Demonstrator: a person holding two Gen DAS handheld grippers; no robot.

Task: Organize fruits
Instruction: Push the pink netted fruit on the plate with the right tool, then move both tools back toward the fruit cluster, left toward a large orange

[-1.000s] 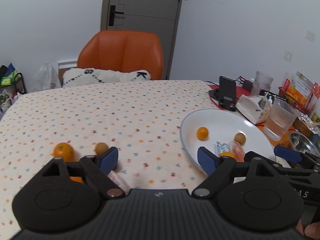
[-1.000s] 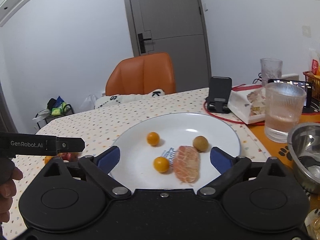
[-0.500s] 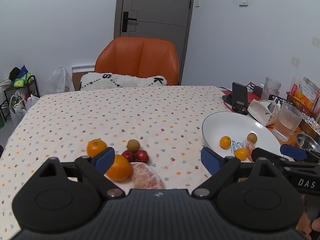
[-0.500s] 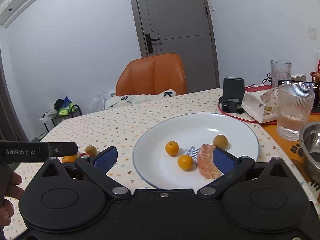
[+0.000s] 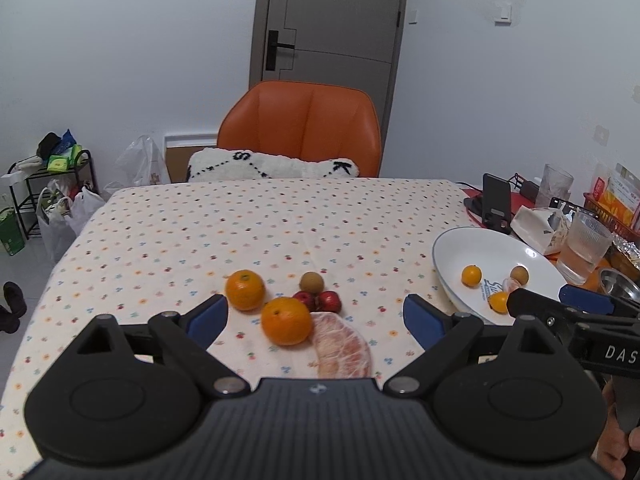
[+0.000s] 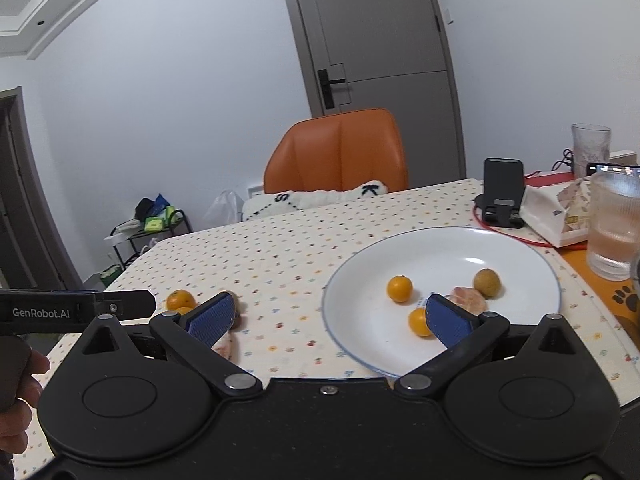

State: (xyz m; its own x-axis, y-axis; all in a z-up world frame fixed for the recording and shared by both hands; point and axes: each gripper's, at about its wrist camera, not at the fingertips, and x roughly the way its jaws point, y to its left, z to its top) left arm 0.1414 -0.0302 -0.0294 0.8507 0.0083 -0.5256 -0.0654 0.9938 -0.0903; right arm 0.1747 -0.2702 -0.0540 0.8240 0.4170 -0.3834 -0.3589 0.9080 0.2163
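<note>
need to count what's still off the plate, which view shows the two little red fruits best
The left wrist view. The two red fruits sit side by side in plain sight on the tablecloth, between the brown fruit and the pomelo piece. In the right wrist view they are hidden behind the right claw's blue pad.

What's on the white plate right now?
On the white plate: two small orange fruits, one brown round fruit and a peeled pink citrus piece. The right gripper's finger covers part of that piece and a blue printed mark.
</note>
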